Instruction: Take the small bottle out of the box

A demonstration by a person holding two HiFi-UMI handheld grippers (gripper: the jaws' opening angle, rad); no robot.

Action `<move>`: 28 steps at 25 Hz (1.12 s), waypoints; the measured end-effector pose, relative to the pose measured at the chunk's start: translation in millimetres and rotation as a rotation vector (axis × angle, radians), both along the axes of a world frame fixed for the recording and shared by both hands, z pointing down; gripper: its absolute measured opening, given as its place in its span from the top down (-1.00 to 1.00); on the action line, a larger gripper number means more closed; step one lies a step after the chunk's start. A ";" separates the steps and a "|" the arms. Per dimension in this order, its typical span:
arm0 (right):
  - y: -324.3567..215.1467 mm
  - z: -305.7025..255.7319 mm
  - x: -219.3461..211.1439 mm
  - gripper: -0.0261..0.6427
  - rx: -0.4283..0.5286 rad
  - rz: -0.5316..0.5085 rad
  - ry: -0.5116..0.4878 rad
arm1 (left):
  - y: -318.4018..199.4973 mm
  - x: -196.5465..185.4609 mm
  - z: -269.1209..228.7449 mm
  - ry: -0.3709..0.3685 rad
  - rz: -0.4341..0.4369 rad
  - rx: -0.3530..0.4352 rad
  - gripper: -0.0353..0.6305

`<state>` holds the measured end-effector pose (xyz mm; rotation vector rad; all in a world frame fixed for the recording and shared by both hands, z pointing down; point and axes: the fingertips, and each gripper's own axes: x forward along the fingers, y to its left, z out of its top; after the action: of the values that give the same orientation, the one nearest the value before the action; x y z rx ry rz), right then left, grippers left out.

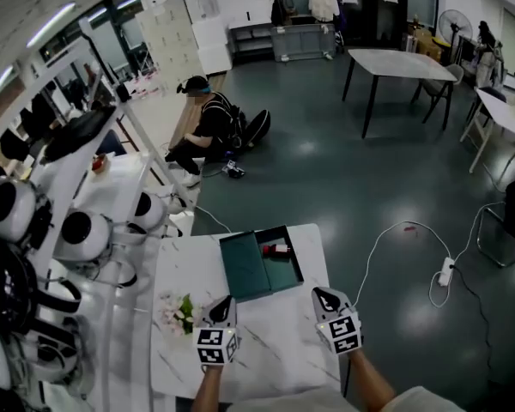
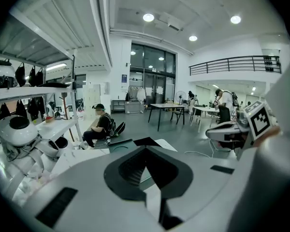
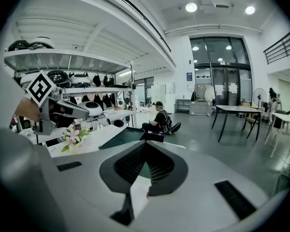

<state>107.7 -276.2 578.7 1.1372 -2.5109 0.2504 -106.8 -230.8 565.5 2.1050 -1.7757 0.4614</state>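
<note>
An open dark green box (image 1: 259,264) lies at the far side of the white marble table (image 1: 275,342), its lid folded out to the left. Inside its right half rests the small bottle (image 1: 277,250), dark with a red part. My left gripper (image 1: 224,300) and right gripper (image 1: 324,294) hover over the near half of the table, both short of the box, shut and holding nothing. The left gripper view looks past its closed jaws (image 2: 145,149) toward the box (image 2: 117,143). In the right gripper view the shut jaws (image 3: 145,144) point at the box (image 3: 126,136). The bottle is hidden in both gripper views.
A sprig of pink flowers (image 1: 178,312) lies on the table left of my left gripper. A rack of white robot heads (image 1: 81,234) stands along the left. A person (image 1: 208,125) sits on the floor beyond. A cable and power strip (image 1: 446,271) lie to the right.
</note>
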 end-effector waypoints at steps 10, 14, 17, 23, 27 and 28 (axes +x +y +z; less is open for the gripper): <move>-20.4 43.4 -6.6 0.86 -0.063 -0.030 0.002 | -26.4 5.5 23.8 -0.004 -0.008 -0.038 0.84; -26.7 51.4 -11.6 0.86 -0.064 -0.027 0.006 | -35.1 6.4 34.0 0.002 0.008 -0.046 0.84; -32.5 53.7 -16.8 0.86 -0.061 -0.017 0.012 | -41.5 5.9 36.5 0.015 0.026 -0.053 0.84; -46.8 59.4 -24.5 0.86 -0.048 0.017 0.041 | -60.6 3.6 48.5 0.047 0.071 -0.057 0.84; -51.2 69.4 -35.3 0.86 -0.057 0.029 0.070 | -74.4 1.5 61.1 0.080 0.104 -0.063 0.84; -52.6 72.7 -38.4 0.86 -0.060 0.028 0.079 | -77.9 0.3 64.5 0.090 0.107 -0.063 0.84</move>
<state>69.3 -328.9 651.4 1.1372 -2.4039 0.2810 -106.5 -308.7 629.9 2.1501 -1.5846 0.4378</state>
